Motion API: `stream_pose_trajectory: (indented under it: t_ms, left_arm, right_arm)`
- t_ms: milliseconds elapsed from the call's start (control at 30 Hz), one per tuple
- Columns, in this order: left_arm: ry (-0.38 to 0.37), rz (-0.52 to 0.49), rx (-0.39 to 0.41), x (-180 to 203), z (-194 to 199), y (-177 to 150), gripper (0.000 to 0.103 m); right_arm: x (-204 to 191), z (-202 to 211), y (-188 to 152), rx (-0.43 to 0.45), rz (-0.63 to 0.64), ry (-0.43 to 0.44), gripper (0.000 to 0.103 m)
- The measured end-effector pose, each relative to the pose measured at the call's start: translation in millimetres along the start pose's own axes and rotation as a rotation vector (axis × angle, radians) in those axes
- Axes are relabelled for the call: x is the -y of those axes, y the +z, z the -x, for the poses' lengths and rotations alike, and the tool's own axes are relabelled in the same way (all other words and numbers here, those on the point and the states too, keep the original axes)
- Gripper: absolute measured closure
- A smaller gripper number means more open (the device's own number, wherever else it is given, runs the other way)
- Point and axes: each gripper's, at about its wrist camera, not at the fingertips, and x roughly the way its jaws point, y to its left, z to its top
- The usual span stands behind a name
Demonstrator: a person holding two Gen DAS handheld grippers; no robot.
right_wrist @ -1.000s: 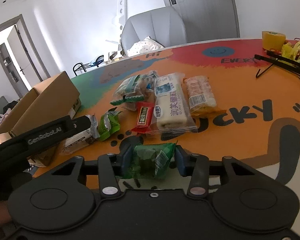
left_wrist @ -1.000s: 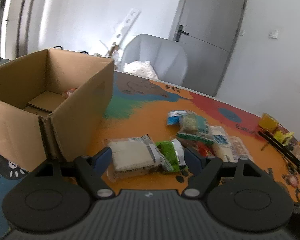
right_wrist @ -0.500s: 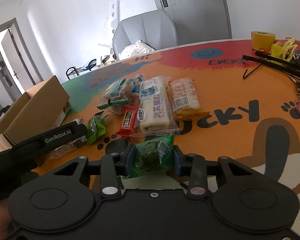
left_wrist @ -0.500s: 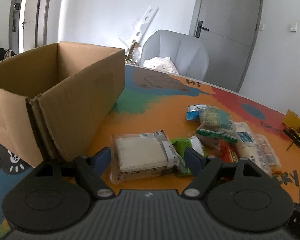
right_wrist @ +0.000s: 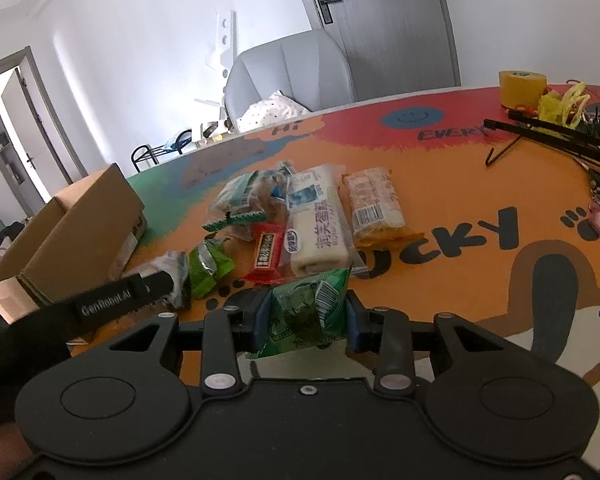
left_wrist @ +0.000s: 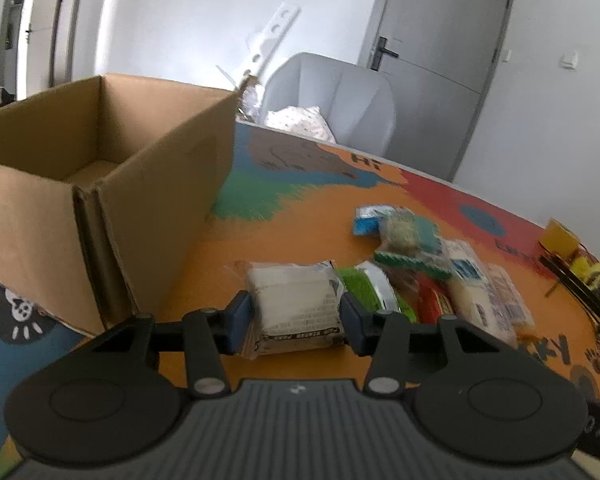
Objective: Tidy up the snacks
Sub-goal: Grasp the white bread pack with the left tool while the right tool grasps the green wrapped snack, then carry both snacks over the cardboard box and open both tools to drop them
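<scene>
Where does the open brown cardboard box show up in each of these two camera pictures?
Left wrist view: the open brown cardboard box fills the left side, close and large.
Right wrist view: the box sits small at the left edge.
Shared landmark: the grey chair behind the table.

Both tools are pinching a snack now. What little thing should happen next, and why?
Probably lift the left tool and carry its white cake packet over the cardboard box. Its jaws have just been closing, and the pads now press the packet's two sides. The open box stands right beside it. The right tool already grips a green snack packet and could follow.
</scene>
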Motion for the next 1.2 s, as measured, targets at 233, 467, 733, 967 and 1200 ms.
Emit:
stream_pose_trajectory:
  t_ms: [233,467,733,967,1200]
  left_arm:
    - [-0.041,-0.01,-0.014,0.7,10.8,-4.9,0.058]
    - [-0.094,-0.036,-0.003,-0.2,31.3,-6.1,0.059]
    - [-0.132,-0.08,0.069,-1.2,59.0,4.1,0.059]
    - [-0.142,-0.109,0.142,-2.3,76.4,25.4,0.059]
    - [-0.129,-0.097,0.185,-12.9,84.7,48.7,0.059]
  right_arm:
    - [-4.4,7.2,0.4,0.016,-0.007,0.004,0.068]
    - [-16.2,11.2,3.6,0.04,-0.008,0.029,0.068]
    - [-36.9,19.2,13.6,0.083,0.008,0.053,0.068]
    - [-58.9,25.1,30.1,0.124,0.026,0.086,0.068]
    - [-79.5,27.1,47.6,0.158,0.052,0.128,0.068]
